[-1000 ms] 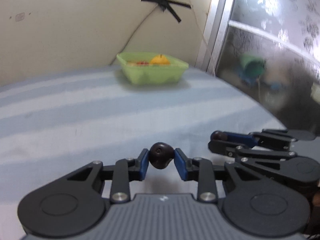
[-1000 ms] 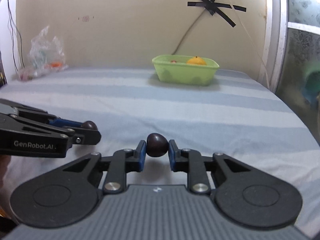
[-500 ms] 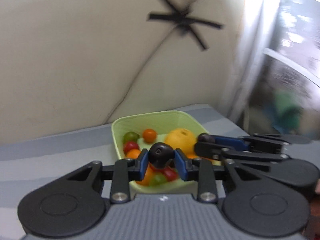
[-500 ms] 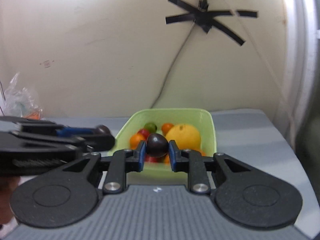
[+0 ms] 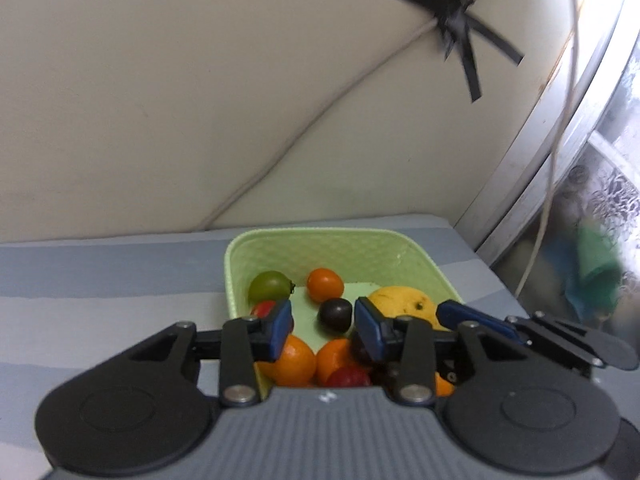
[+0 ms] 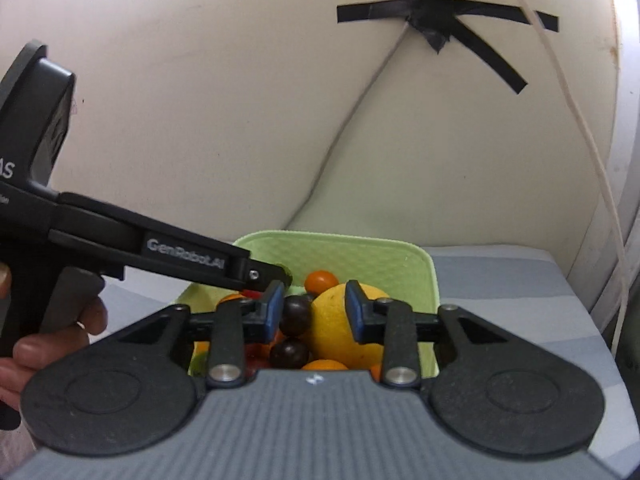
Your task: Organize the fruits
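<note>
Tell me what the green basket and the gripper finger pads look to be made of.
Green basket: likely moulded plastic, matte, with a woven-look embossed pattern on its walls. Finger pads of the left hand-held gripper: probably rubber or soft plastic, blue, dull finish.

The one brand that reads clearly is "GenRobot.AI", in pale letters on the black side arm of the left hand-held gripper [image 6: 280,276], seen at the left in the right wrist view. On its grey body, at the far left edge, the cut-off letters "AS" show in white; a smaller line beneath them is too blurred to read.
</note>
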Action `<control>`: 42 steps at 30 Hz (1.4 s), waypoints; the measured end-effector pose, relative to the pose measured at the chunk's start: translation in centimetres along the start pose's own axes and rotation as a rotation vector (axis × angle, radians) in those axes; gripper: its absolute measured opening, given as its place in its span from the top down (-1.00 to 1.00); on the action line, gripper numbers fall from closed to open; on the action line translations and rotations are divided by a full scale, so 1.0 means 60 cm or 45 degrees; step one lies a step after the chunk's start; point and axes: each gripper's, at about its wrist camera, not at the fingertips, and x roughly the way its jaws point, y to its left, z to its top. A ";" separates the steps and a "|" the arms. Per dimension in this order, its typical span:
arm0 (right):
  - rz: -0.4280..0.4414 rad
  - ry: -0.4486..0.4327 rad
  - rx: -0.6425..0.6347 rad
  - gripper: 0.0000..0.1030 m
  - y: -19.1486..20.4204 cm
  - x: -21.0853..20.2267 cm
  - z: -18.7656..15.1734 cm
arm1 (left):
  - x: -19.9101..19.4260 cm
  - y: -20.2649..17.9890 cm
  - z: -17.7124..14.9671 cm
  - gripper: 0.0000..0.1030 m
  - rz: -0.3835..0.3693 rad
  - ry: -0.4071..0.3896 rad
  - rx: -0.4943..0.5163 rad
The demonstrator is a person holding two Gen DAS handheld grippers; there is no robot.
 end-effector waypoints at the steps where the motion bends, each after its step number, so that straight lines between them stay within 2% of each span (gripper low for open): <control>1: -0.002 0.000 0.012 0.29 0.001 -0.007 -0.002 | -0.018 -0.002 -0.005 0.28 0.004 -0.020 0.004; 3: -0.004 0.014 0.052 0.29 0.004 -0.025 -0.007 | -0.058 -0.009 -0.021 0.26 0.041 -0.066 0.040; 5: -0.012 0.038 0.089 0.29 0.013 -0.046 -0.013 | -0.104 -0.020 -0.048 0.17 0.123 -0.131 0.098; 7: -0.032 0.050 0.122 0.29 0.029 -0.077 -0.024 | -0.152 -0.029 -0.085 0.04 0.220 -0.191 0.149; 11: 0.001 0.070 0.195 0.25 0.060 -0.130 -0.053 | -0.226 -0.043 -0.178 -0.06 0.401 -0.254 0.228; 12: 0.005 0.076 0.209 0.07 0.070 -0.146 -0.065 | -0.239 -0.045 -0.202 -0.07 0.424 -0.253 0.227; 13: 0.008 0.081 0.223 -0.01 0.081 -0.161 -0.078 | -0.251 -0.044 -0.225 -0.08 0.438 -0.245 0.216; 16: -0.003 0.076 0.247 -0.07 0.119 -0.207 -0.124 | -0.280 -0.036 -0.285 -0.09 0.457 -0.197 0.135; 20: -0.009 0.041 0.349 -0.41 0.154 -0.265 -0.192 | -0.304 -0.033 -0.352 -0.15 0.496 -0.131 0.076; 22: -0.021 0.036 0.429 -0.49 0.165 -0.292 -0.227 | -0.314 -0.038 -0.381 -0.17 0.523 -0.125 0.091; 24: -0.040 0.044 0.484 -0.55 0.176 -0.310 -0.255 | -0.322 -0.046 -0.398 -0.39 0.566 -0.134 0.111; 25: -0.053 0.056 0.490 -0.55 0.180 -0.312 -0.261 | -0.328 -0.051 -0.407 -0.86 0.587 -0.139 0.122; 26: -0.069 0.075 0.482 -0.56 0.189 -0.317 -0.271 | -0.336 -0.053 -0.414 -0.99 0.603 -0.157 0.131; 29: -0.075 0.097 0.460 -0.61 0.205 -0.326 -0.279 | -0.355 -0.067 -0.427 -1.00 0.630 -0.212 0.175; 36: -0.146 0.061 0.464 -0.96 0.213 -0.348 -0.266 | -0.392 -0.068 -0.438 -1.00 0.624 -0.249 0.162; 42: -0.231 0.086 0.460 -1.00 0.215 -0.364 -0.265 | -0.403 -0.070 -0.442 -1.00 0.622 -0.247 0.142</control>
